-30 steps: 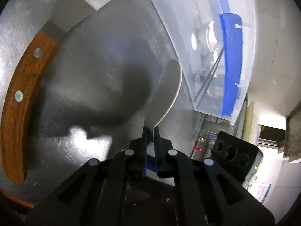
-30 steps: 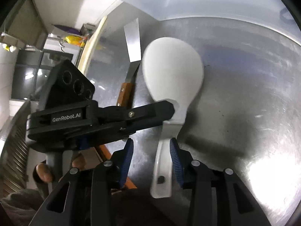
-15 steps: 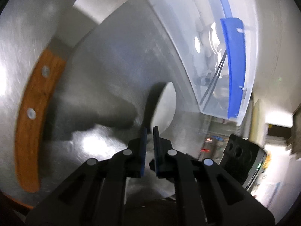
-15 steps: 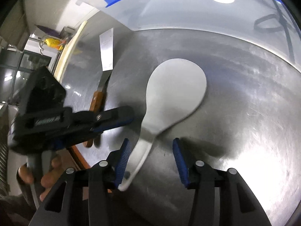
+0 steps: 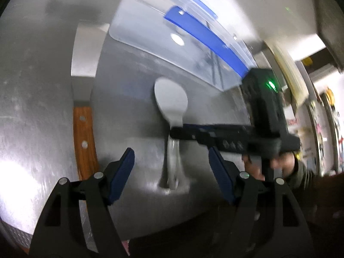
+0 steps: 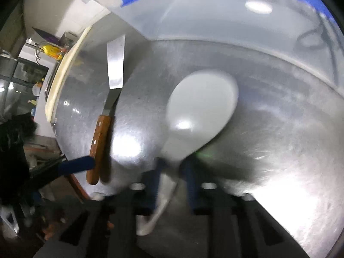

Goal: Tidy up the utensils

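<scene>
Steel counter: scraper (beside paddle).

No readable text, labels or numbers in either view; papers on a far door in the left wrist view are too blurred.

Black plastic two-finger left gripper with blue ribbed pads, silver pivot screws, and an olive ribbed sleeve cuff.
</scene>
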A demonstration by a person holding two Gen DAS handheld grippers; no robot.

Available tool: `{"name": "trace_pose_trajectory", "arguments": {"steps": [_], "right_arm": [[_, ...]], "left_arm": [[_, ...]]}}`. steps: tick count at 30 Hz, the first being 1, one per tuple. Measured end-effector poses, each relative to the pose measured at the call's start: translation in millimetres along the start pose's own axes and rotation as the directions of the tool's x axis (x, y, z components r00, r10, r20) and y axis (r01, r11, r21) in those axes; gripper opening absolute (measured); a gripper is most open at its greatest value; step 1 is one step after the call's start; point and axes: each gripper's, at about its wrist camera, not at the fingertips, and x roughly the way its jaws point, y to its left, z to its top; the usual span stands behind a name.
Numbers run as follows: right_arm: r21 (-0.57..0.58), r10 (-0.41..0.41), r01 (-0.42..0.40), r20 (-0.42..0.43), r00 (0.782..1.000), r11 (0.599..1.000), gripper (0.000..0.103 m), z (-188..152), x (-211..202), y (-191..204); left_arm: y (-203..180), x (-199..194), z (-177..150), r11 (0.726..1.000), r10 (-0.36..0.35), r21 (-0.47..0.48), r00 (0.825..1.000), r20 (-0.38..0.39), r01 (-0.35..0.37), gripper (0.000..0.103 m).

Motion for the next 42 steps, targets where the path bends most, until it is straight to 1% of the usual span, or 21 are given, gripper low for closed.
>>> {"name": "trace_pose_trajectory", "arguments": {"steps": [4, 6, 9, 12, 15, 16, 18, 19, 20, 22, 25, 27, 29, 31, 32, 35, 37, 38, 39, 41, 42], "right_arm": [[0.027, 0.027, -0.027, -0.002, 1.000, 0.999, 0.010, 0, 1, -3], [0.056, 0.082, -0.082, -0.006, 0.997, 0.995, 0.005, 0, -1, -9], [0.106, 0.136, -0.134, -0.017, 0.991, 0.985, 0.005, -2, -2, -18], [0.122, 0.159, -0.156, -0.016, 0.987, 0.980, 0.005, -7, -4, -23], [0.099, 0.194, -0.193, 0.003, 0.981, 0.976, 0.005, -13, -12, -19], [0.086, 0.199, -0.199, 0.008, 0.980, 0.976, 0.005, -13, -15, -15], [0.063, 0.200, -0.200, 0.020, 0.980, 0.978, 0.005, -15, -22, -9], [0.050, 0.194, -0.195, 0.028, 0.981, 0.980, 0.006, -16, -26, -7], [0.046, 0.193, -0.194, 0.029, 0.981, 0.980, 0.006, -16, -28, -6], [0.027, 0.206, -0.207, 0.057, 0.977, 0.978, 0.006, -18, -41, -2], [-0.028, 0.229, -0.227, 0.127, 0.965, 0.973, 0.006, -16, -72, 14], [-0.077, 0.246, -0.235, 0.195, 0.950, 0.969, 0.006, -10, -101, 24], [-0.113, 0.259, -0.237, 0.256, 0.931, 0.965, 0.006, -1, -129, 31], [-0.161, 0.250, -0.206, 0.329, 0.911, 0.965, 0.006, 18, -161, 36], [-0.171, 0.233, -0.182, 0.362, 0.903, 0.968, 0.006, 32, -175, 34], [-0.157, 0.174, -0.118, 0.415, 0.893, 0.981, 0.006, 74, -202, 21], [-0.116, 0.118, -0.077, 0.405, 0.907, 0.990, 0.006, 115, -207, 3], [-0.101, 0.105, -0.072, 0.373, 0.922, 0.992, 0.006, 132, -204, -7], [-0.045, 0.082, -0.070, 0.348, 0.934, 0.997, 0.006, 153, -198, -25], [0.018, 0.052, -0.060, 0.290, 0.955, 0.998, 0.006, 179, -183, -49], [0.069, 0.041, -0.062, 0.267, 0.963, 0.996, 0.006, 190, -172, -65]], "left_arm": [[-9, 13, -7, 0.999, 0.011, 0.046, 0.999, -0.051, -0.009, 0.067], [-15, 23, -7, 0.998, 0.009, 0.063, 0.998, -0.067, -0.005, 0.068], [-30, 42, -6, 0.994, -0.007, 0.103, 0.994, -0.111, 0.018, 0.068], [-39, 64, -7, 0.990, 0.041, 0.142, 0.987, -0.154, -0.019, 0.067], [-41, 79, -10, 0.986, 0.075, 0.160, 0.978, -0.194, -0.044, 0.067], [-46, 81, -11, 0.984, 0.077, 0.170, 0.981, -0.181, -0.046, 0.066], [-47, 84, -14, 0.985, 0.070, 0.167, 0.979, -0.191, -0.038, 0.046], [-47, 83, -14, 0.984, 0.080, 0.172, 0.981, -0.179, -0.048, 0.026], [-47, 81, -15, 0.984, 0.080, 0.173, 0.981, -0.176, -0.049, 0.023], [-50, 68, -12, 0.982, 0.072, 0.181, 0.988, -0.140, -0.046, 0.023], [-68, 46, -3, 0.969, 0.087, 0.238, 0.994, -0.064, -0.070, 0.023], [-84, 27, 8, 0.955, 0.092, 0.285, 0.996, 0.000, -0.088, 0.023], [-99, 11, 24, 0.938, 0.081, 0.332, 0.995, 0.060, -0.096, 0.023], [-117, 2, 54, 0.913, 0.070, 0.393, 0.992, 0.110, -0.108, 0.023], [-122, 2, 67, 0.907, 0.067, 0.406, 0.991, 0.119, -0.110, 0.023], [-139, 24, 139, 0.903, 0.053, 0.420, 0.993, 0.105, -0.093, 0.023], [-139, 50, 181, 0.919, 0.059, 0.389, 0.997, 0.047, -0.072, 0.023], [-137, 65, 199, 0.929, 0.066, 0.363, 0.998, 0.006, -0.064, 0.023], [-135, 83, 216, 0.938, 0.080, 0.342, 0.996, -0.036, -0.063, 0.023], [-130, 117, 242, 0.951, 0.111, 0.299, 0.989, -0.102, -0.076, 0.023], [-124, 138, 254, 0.957, 0.129, 0.279, 0.980, -0.149, -0.083, 0.023]]}}
